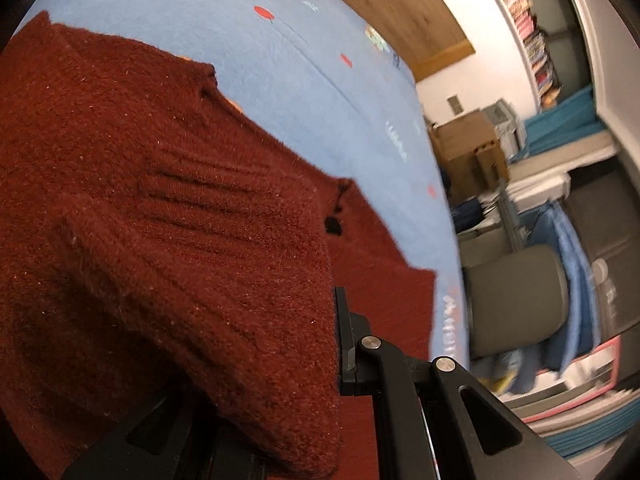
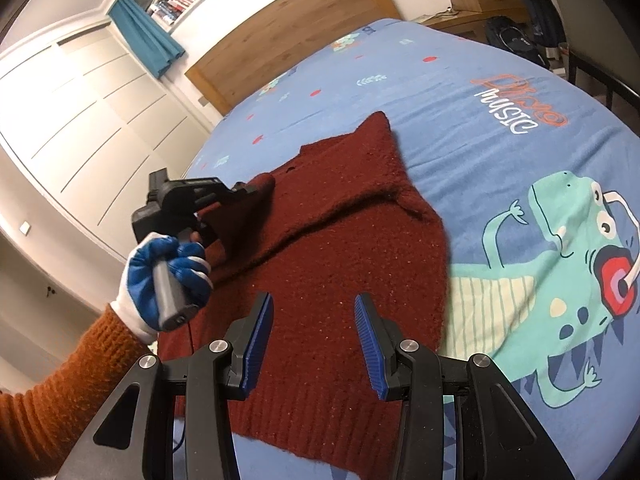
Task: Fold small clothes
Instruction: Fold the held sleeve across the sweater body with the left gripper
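We are in the middle of a fold, as we judge it: the left claw [image 2: 256, 189] is clamped shut on a sleeve of the dark red sweater [image 2: 344, 264] and carries that sleeve raised above the body of the garment, the knit draping over the claw in the left wrist view [image 1: 200, 240]. The gloved left hand [image 2: 168, 276] holds the tool's handle just off the sweater's left edge. The right claw [image 2: 314, 344] hangs over the sweater's ribbed hem with its blue pads [image 2: 258, 344] standing moderately apart and nothing between them. The sweater lies spread on the blue bed cover [image 2: 500, 168], to the left of the printed dinosaur [image 2: 560, 280], its right edge near the dinosaur's arm. Its long axis runs from the hem nearest the right claw up toward the wooden headboard [image 2: 288, 36], so the neck end points at the headboard; the far sleeve already lies folded in as a peak at that end. The next move, we think, calls for laying the lifted sleeve across the sweater's body, flat and without bunching, then letting go; the right claw could steady the hem meanwhile.
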Motion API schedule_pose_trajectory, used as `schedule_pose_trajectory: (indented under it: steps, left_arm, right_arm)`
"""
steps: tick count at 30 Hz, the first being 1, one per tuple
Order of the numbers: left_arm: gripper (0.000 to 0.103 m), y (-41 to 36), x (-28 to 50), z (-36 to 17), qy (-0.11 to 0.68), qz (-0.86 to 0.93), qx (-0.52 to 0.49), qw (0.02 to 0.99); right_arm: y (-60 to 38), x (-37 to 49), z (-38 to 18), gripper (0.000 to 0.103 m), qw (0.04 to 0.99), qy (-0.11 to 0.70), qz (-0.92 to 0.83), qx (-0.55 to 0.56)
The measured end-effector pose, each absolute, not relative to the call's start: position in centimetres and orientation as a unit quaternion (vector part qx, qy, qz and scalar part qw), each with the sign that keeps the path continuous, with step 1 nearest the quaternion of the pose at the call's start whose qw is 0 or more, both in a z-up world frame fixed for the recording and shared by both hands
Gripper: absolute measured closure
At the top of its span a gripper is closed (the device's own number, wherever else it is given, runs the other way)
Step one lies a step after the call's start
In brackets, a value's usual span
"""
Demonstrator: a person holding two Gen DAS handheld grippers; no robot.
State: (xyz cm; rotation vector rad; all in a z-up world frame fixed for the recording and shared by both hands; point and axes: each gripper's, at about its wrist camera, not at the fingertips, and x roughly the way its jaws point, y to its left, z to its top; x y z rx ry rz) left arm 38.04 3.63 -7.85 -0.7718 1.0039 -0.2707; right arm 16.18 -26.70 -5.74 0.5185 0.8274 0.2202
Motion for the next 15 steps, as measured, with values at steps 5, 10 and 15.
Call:
schedule_pose_trajectory:
  steps: [5, 10, 15]
  left_arm:
    - [0.098, 2.3, 37.0, -8.9, 0.479, -0.119, -0.333, 0.803]
    - [0.094, 0.9, 36.7, -8.8, 0.48, -0.119, -0.311, 0.812]
    - [0.088, -1.3, 36.5, -8.2, 0.48, -0.121, -0.279, 0.823]
  right_arm:
    - [-27.2, 16.1, -6.1, 0.059, 0.876, 0.397, 0.104, 0.254]
    - [-27.2, 16.1, -6.2, 0.059, 0.875, 0.398, 0.107, 0.255]
    - [-27.0, 16.0, -6.2, 0.059, 0.875, 0.398, 0.108, 0.255]
